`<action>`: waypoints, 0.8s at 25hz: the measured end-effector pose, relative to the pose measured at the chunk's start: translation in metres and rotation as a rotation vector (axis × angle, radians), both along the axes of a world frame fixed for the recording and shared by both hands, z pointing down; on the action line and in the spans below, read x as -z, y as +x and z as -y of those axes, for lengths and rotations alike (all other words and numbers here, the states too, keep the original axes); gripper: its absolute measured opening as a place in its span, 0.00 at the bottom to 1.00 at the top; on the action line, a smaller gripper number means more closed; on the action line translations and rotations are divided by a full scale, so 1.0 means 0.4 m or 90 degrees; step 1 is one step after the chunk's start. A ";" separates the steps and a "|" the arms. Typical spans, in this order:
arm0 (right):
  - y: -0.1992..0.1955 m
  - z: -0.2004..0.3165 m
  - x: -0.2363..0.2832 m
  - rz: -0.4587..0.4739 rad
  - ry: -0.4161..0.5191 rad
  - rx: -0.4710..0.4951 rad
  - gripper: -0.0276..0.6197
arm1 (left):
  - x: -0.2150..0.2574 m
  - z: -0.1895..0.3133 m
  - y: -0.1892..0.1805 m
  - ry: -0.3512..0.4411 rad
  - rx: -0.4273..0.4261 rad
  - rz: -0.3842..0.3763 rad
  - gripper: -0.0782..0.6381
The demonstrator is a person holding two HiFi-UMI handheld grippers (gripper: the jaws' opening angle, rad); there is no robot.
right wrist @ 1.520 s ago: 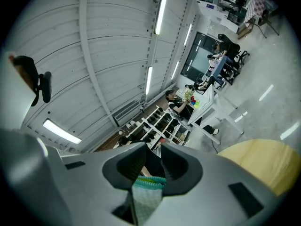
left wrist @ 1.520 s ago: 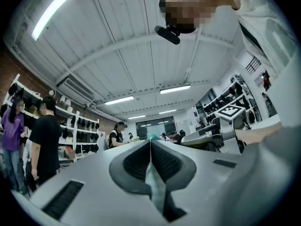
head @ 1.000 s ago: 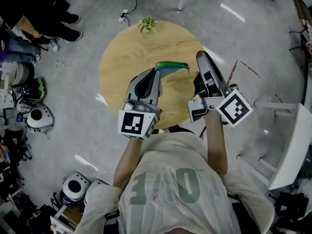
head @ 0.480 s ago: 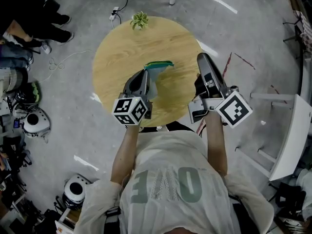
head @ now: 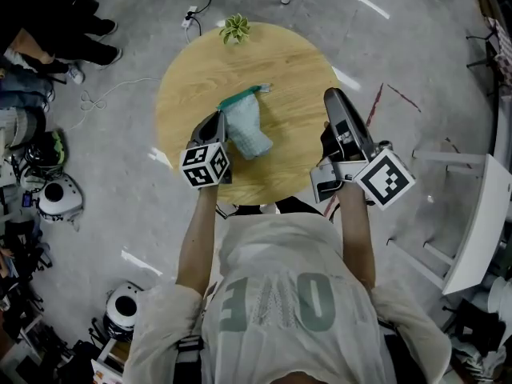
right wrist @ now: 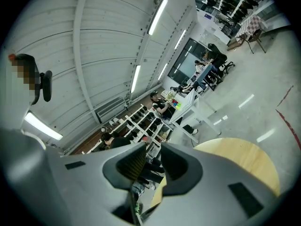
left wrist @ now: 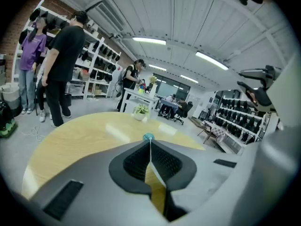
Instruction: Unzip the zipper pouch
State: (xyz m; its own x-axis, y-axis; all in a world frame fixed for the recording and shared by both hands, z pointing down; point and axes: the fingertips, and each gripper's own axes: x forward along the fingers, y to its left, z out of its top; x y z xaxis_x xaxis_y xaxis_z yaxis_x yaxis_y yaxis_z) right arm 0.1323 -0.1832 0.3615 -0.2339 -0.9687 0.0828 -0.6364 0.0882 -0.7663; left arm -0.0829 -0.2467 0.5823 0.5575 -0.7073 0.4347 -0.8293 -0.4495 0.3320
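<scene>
The teal zipper pouch is over the middle of the round wooden table, its green zipper edge turned to the far side. My left gripper is at the pouch's left side and shut on it. In the left gripper view the jaws are pressed together, and only a small teal bit of the pouch shows at their tip. My right gripper hovers over the table's right edge, apart from the pouch. Its jaws stand partly open with nothing between them.
A small potted plant stands at the table's far edge. People's legs and helmets are on the floor to the left. A white bench stands to the right, and a cable lies on the floor.
My left gripper has drawn back and to the left with the pouch. The pouch has turned from edge-on to showing its broad side. The right gripper has stayed put.
</scene>
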 end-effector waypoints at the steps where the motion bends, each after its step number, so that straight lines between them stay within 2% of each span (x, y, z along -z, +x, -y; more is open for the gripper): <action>1: -0.005 0.001 -0.003 0.000 -0.002 0.001 0.18 | -0.017 0.003 -0.011 -0.007 0.004 0.008 0.15; 8: -0.020 -0.006 -0.030 -0.021 -0.025 -0.010 0.18 | -0.112 0.007 -0.069 -0.053 0.021 0.049 0.15; 20: -0.058 -0.031 -0.053 -0.042 -0.043 0.009 0.18 | -0.143 0.016 -0.088 -0.065 0.039 0.098 0.15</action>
State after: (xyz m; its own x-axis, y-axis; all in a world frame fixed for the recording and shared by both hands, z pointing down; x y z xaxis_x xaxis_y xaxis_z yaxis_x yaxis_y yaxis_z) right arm 0.1093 -0.1709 0.3827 -0.2392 -0.9571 0.1637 -0.6852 0.0469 -0.7268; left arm -0.1181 -0.2530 0.6395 0.4357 -0.6858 0.5829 -0.8987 -0.3672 0.2398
